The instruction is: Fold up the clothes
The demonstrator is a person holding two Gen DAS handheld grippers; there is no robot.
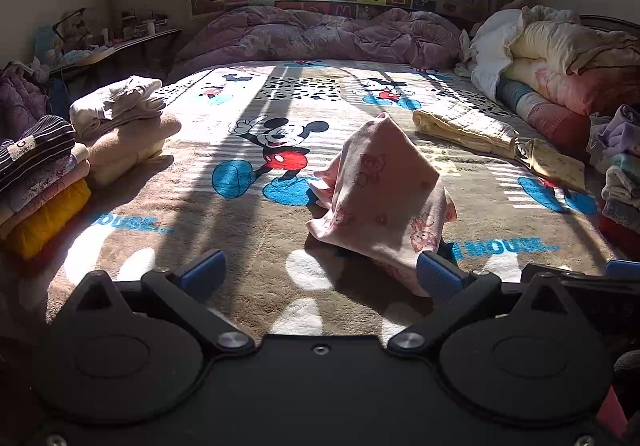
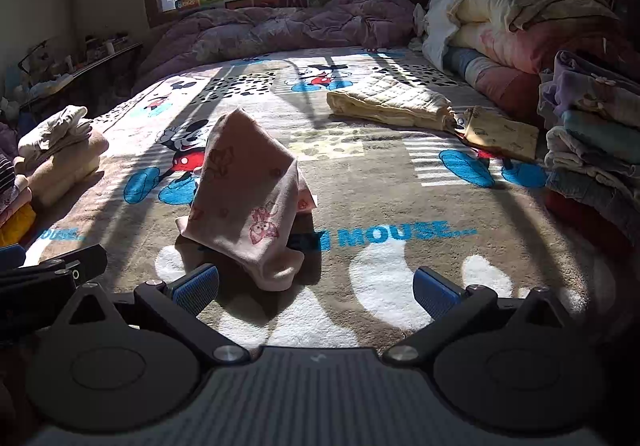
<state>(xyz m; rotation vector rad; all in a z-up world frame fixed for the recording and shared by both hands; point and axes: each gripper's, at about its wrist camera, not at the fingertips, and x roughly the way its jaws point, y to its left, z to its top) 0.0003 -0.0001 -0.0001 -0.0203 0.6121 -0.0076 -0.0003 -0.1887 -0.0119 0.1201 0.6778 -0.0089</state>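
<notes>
Pink garment [image 1: 384, 186] stands tented mid-bed [image 1: 240, 246]: thin, light, limp, likely to slump. Both tools, left [image 1: 320, 270] and right [image 2: 316, 284], gape empty; pinch its near hem corners.

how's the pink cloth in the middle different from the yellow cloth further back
The pink cloth stands up in a peaked, tent-like heap; the yellow cloth lies flat and folded. The pink one carries cartoon prints, the yellow one looks quilted and plain. The pink one sits just ahead of both open claws, the yellow one farther back to the right. Both rest on the Mickey Mouse blanket.
</notes>
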